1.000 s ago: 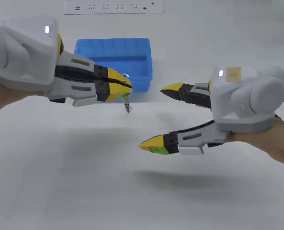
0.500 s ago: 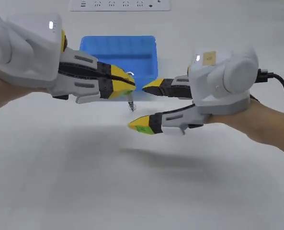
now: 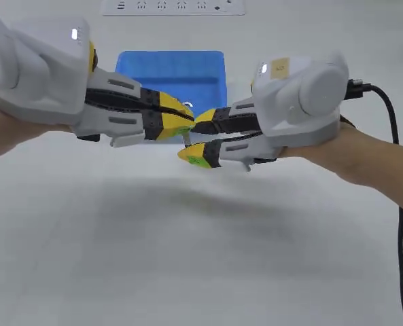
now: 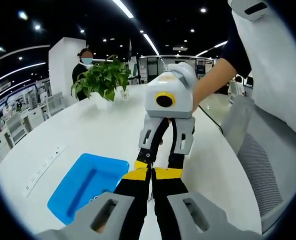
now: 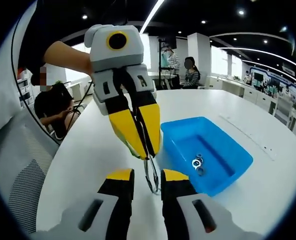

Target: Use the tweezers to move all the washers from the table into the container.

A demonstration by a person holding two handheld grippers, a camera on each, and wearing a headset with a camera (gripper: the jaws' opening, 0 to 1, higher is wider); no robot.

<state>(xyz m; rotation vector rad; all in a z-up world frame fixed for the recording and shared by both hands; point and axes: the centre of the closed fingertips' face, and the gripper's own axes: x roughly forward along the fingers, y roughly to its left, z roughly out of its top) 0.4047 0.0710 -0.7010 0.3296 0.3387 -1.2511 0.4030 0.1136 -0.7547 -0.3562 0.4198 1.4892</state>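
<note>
- Fingers (image 5: 119, 182) of the right gripper (image 5: 148, 173) stand narrowly parted, one on each side of the tweezers (image 5: 148, 171); whether they touch is unclear.
- Tweezers hang upright, points toward the table (image 5: 88, 165), clenched at the top by the left gripper (image 5: 140, 134), nose to nose with the right.
- Container (image 5: 232, 152) sits just beyond, with washers (image 5: 198, 163) lying inside.

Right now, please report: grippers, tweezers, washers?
Left gripper shut on tweezers. Right gripper open, fingers either side of tweezers. Some washers in container.
</note>
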